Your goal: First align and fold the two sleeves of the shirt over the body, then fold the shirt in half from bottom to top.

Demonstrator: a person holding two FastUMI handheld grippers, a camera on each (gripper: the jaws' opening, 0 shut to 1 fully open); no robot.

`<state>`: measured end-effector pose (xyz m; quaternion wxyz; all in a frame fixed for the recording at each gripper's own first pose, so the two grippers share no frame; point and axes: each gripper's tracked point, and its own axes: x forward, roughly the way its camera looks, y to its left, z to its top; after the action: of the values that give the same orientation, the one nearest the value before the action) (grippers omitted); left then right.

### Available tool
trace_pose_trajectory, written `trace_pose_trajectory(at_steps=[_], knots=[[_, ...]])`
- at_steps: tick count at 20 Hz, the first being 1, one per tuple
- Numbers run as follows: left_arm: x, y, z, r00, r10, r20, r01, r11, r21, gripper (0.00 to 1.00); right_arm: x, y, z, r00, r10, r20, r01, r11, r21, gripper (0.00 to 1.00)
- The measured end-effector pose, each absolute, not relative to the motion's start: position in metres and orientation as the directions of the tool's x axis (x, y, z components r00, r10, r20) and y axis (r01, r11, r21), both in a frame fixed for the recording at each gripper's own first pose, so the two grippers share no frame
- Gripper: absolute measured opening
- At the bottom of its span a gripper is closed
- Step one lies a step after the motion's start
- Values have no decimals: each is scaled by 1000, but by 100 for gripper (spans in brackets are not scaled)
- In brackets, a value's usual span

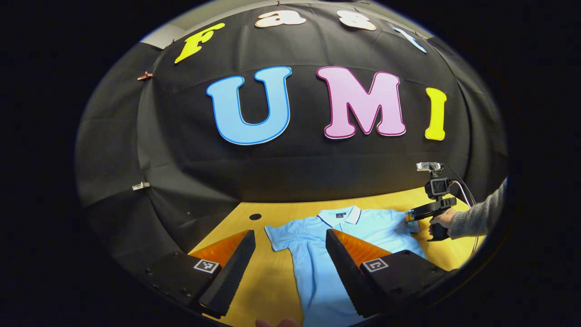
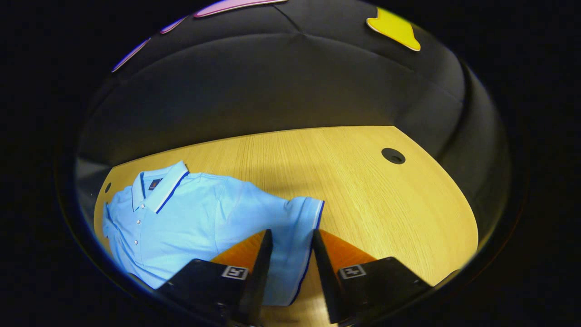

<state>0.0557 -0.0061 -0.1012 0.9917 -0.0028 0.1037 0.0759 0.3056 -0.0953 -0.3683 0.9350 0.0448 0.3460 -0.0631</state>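
Note:
A light blue polo shirt (image 1: 308, 259) lies flat, front up, on the wooden table (image 1: 268, 286), collar toward the wall. My left gripper (image 1: 289, 233) hovers open over the shirt's left side, with one finger above the table and the other above the body. Farther right, a hand (image 1: 442, 219) in a grey sleeve holds the right gripper (image 1: 410, 217) at the other short sleeve. In the right gripper view the shirt (image 2: 190, 218) spreads left, and its sleeve (image 2: 292, 240) runs between the fingers of my right gripper (image 2: 291, 231), which stand apart on either side of the cuff.
The black cloth wall rises close behind the table. A round dark hole (image 1: 255, 216) sits in the tabletop near the far left corner, and another hole (image 2: 393, 156) sits on the far right. Bare wood (image 2: 372, 200) stretches right of the sleeve.

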Motion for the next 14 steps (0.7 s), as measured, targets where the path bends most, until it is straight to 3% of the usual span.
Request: trace_pose_trajectory(at_steps=[1, 2, 6, 14], knots=[[55, -5, -104, 966, 151, -209, -153, 988, 11, 99, 305, -90, -367, 754, -76, -653, 141, 989, 48, 49], [56, -3, -104, 966, 154, -210, -155, 988, 11, 99, 305, -85, -366, 753, -75, -653, 142, 989, 50, 24], [54, 3, -107, 964, 158, -215, -160, 987, 9, 99, 305, -81, -366, 754, -74, -652, 134, 990, 42, 5], [47, 13, -108, 962, 172, -210, -175, 985, 5, 99, 303, -44, -317, 829, -11, -559, -3, 1000, -24, 5]])
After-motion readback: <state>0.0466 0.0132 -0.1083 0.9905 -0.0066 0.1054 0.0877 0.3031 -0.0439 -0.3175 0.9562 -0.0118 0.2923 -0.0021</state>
